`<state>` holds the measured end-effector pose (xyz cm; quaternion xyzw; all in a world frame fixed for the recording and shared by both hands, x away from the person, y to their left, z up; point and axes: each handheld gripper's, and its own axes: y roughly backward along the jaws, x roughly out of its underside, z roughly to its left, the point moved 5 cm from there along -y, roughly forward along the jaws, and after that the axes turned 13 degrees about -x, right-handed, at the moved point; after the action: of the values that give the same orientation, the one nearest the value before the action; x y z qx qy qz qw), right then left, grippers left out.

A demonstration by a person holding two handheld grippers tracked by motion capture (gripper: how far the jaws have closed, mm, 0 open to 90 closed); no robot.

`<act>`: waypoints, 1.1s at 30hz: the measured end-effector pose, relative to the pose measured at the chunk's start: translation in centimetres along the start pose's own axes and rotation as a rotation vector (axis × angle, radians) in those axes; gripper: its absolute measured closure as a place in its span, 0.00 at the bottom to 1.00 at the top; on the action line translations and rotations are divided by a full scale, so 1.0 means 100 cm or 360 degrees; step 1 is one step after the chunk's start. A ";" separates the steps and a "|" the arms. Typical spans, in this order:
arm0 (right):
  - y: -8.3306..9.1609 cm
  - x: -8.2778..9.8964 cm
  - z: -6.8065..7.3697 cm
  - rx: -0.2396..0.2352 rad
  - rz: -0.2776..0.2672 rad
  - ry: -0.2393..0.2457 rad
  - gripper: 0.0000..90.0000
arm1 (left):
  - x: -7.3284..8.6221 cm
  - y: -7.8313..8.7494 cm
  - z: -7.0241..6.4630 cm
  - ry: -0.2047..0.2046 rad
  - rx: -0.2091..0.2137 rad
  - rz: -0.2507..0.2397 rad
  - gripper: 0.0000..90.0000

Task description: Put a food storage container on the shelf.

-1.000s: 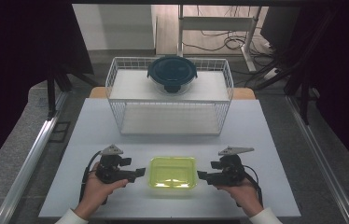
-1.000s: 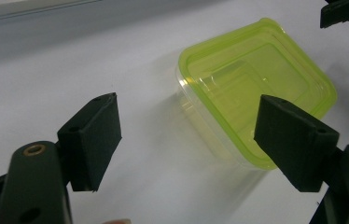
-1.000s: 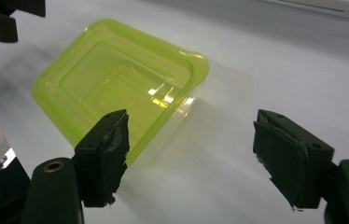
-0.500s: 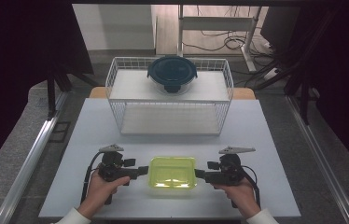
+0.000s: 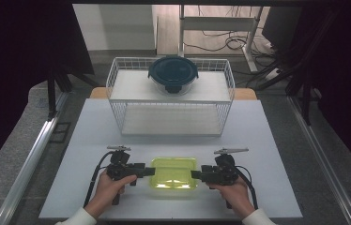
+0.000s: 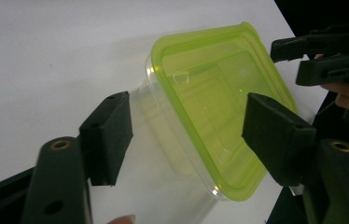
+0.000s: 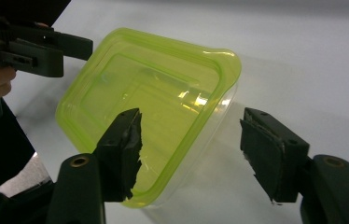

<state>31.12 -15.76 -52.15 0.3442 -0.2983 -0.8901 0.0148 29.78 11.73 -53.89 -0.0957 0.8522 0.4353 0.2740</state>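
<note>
High view: green-lidded container [image 5: 174, 172] is sitting on the desk [image 5: 94, 126] between left gripper [image 5: 149, 171] and right gripper [image 5: 196, 175], long axis running gripper to gripper. Left gripper view: jaws are gaping, released, straddling its end. Right gripper view: same, nothing grasped.

A white wire basket [image 5: 117, 79] is seen at upper centre, with a dark-lidded round container [image 5: 173, 73] set on top.

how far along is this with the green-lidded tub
Early. Done: left tongs and right tongs are at either end of the green-lidded tub. In hand: both are open around its corners, not clamped. Left: gripping and lifting; it sits on the table, lid on.
</note>
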 end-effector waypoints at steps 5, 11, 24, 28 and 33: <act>-0.008 0.001 -0.004 -0.0031 -0.0010 -0.0073 0.52 | 0.002 -0.007 0.000 0.0022 -0.0002 0.0040 0.44; -0.012 0.004 -0.005 -0.0057 0.0000 -0.0112 0.60 | 0.004 -0.014 -0.003 0.0064 0.0063 0.0090 0.58; -0.008 0.008 -0.005 -0.0112 -0.0028 -0.0243 0.81 | 0.005 -0.010 0.002 0.0188 0.0144 0.0071 0.85; -0.002 0.006 -0.003 -0.0128 -0.0068 -0.0233 0.85 | 0.005 -0.007 -0.001 0.0183 0.0170 0.0049 0.86; 0.004 0.004 -0.001 -0.0186 -0.0099 -0.0218 0.88 | 0.005 -0.003 -0.004 0.0164 0.0184 0.0036 0.87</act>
<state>30.81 -16.23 -52.25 0.2903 -0.2353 -0.9274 -0.0134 29.34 11.32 -54.15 -0.0925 0.8899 0.3830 0.2299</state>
